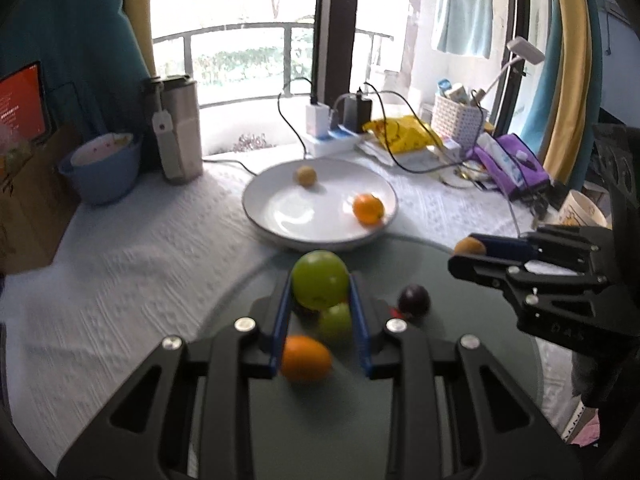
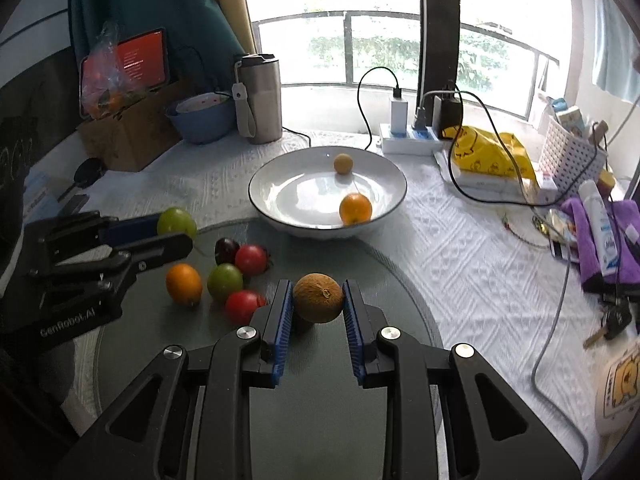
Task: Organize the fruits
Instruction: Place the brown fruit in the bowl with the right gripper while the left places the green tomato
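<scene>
My left gripper (image 1: 320, 284) is shut on a green apple (image 1: 319, 279), held above the dark round glass mat (image 1: 360, 420). The same gripper (image 2: 182, 226) and the apple (image 2: 176, 222) show at the left of the right wrist view. My right gripper (image 2: 318, 300) is shut on a brown rough-skinned round fruit (image 2: 319, 297); it shows in the left wrist view as a gripper (image 1: 464, 252) holding that fruit (image 1: 469, 246). A white bowl (image 2: 280, 184) holds an orange (image 2: 355, 208) and a small tan fruit (image 2: 343, 163). On the mat lie an orange fruit (image 2: 184, 283), a green one (image 2: 225, 281), two red ones (image 2: 251, 259) and a dark plum (image 2: 226, 249).
Behind the bowl stand a steel tumbler (image 2: 259, 96), a blue bowl (image 2: 202, 118) and a power strip (image 2: 412, 136) with trailing cables. A yellow bag (image 2: 492, 152), a white basket (image 2: 568, 152) and a purple cloth (image 2: 600, 232) crowd the right. A cardboard box (image 2: 128, 128) stands at left.
</scene>
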{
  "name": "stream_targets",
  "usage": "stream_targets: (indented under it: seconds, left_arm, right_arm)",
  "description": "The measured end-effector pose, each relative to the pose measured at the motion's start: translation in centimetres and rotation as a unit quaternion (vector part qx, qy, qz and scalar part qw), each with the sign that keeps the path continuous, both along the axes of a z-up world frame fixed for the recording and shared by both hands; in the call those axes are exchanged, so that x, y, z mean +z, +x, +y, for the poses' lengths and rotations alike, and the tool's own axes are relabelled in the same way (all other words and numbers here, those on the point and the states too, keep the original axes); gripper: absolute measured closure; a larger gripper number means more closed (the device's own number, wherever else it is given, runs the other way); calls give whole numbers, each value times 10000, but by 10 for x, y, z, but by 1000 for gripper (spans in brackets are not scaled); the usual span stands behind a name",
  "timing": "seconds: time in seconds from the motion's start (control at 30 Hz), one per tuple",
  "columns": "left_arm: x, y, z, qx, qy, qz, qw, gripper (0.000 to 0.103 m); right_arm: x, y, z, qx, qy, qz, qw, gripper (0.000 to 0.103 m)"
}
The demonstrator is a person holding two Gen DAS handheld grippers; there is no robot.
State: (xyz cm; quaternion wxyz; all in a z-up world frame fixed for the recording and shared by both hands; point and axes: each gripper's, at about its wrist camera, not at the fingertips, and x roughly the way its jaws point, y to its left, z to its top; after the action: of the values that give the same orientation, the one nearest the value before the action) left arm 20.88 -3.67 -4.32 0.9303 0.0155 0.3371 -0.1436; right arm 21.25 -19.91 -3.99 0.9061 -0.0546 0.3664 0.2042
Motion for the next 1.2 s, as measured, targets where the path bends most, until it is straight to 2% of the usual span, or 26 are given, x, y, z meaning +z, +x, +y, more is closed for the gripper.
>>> stream_targets:
  seconds: [0.53,0.83,1.2]
  left_arm:
    - [2,67,10,-46,-89,-119,9999,74]
    - [-16,104,10,-44,-134,127,9998,74]
    - [-32,128,5,-81,-95,436,9990,74]
  right_arm:
    - [1,61,28,262,15,-48,9996,76]
    - [-8,95,41,362,60,33,9993,76]
    - [-24,112,41,356,106,182,9991,76]
